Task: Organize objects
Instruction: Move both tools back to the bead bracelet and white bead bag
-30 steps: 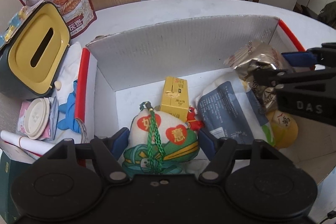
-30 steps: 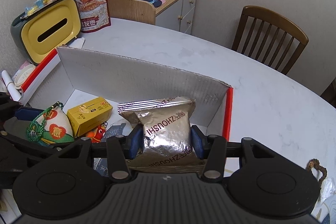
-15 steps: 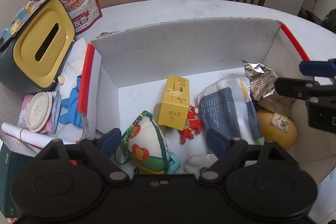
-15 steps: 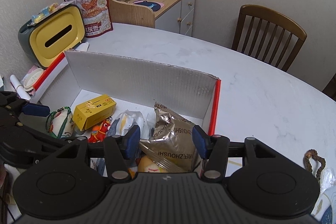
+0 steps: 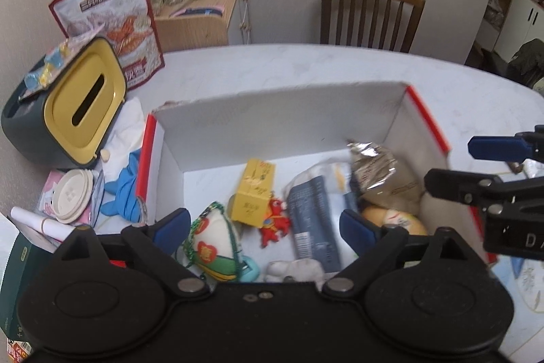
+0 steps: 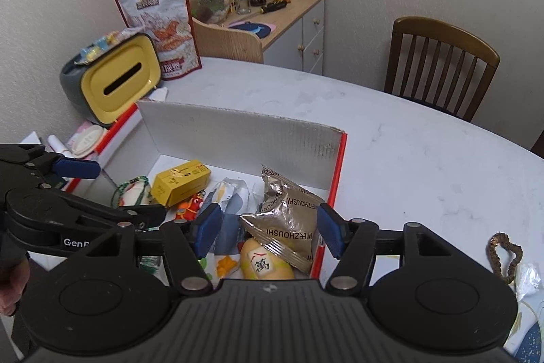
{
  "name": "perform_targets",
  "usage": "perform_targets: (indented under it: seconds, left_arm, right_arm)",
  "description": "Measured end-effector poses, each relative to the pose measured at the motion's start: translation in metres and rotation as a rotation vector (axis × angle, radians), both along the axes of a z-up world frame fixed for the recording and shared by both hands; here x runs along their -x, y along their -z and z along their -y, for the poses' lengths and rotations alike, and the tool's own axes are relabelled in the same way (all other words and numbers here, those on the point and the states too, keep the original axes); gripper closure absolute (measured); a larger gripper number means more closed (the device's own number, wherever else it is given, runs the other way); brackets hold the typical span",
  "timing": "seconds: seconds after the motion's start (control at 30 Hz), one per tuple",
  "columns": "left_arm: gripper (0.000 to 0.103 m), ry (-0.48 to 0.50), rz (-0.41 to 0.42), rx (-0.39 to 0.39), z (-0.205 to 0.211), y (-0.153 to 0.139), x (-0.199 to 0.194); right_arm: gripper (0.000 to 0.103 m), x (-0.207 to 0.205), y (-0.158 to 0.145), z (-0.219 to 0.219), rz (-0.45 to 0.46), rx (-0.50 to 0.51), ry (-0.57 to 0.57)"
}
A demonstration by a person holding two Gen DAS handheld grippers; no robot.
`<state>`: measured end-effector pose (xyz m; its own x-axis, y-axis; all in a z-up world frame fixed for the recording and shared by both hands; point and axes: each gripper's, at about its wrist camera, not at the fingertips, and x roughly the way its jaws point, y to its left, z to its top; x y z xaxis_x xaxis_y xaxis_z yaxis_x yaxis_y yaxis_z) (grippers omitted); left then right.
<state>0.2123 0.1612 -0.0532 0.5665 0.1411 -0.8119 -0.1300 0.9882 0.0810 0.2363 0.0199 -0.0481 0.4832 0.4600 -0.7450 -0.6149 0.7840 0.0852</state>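
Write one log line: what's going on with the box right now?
left gripper: open | right gripper: open | pouch, foil bag: in box

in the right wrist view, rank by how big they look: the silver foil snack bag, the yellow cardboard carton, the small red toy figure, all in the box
1. Silver foil snack bag, though it lies nearer the camera, which flatters it.
2. Yellow cardboard carton.
3. Small red toy figure, clearly the smallest.

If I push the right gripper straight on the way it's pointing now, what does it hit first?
Most likely the silver foil snack bag in the box: it lies between the open jaws of the right gripper, which have just been opening. Depth is uncertain.
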Motion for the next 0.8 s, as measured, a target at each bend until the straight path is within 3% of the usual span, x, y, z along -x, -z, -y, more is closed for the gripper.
perform_targets:
  seconds: [0.47, 0.8]
  left_arm:
    - [0.001, 0.040, 0.111, 0.031, 0.068, -0.039, 0.017]
    - [0.000, 0.112, 0.140, 0.066, 0.140, -0.041, 0.009]
  right_arm:
    - [0.022, 0.020, -0.043, 0.087, 0.047, -0.117, -0.014]
    - [0.012, 0.023, -0.049, 0.169, 0.113, -0.116, 0.032]
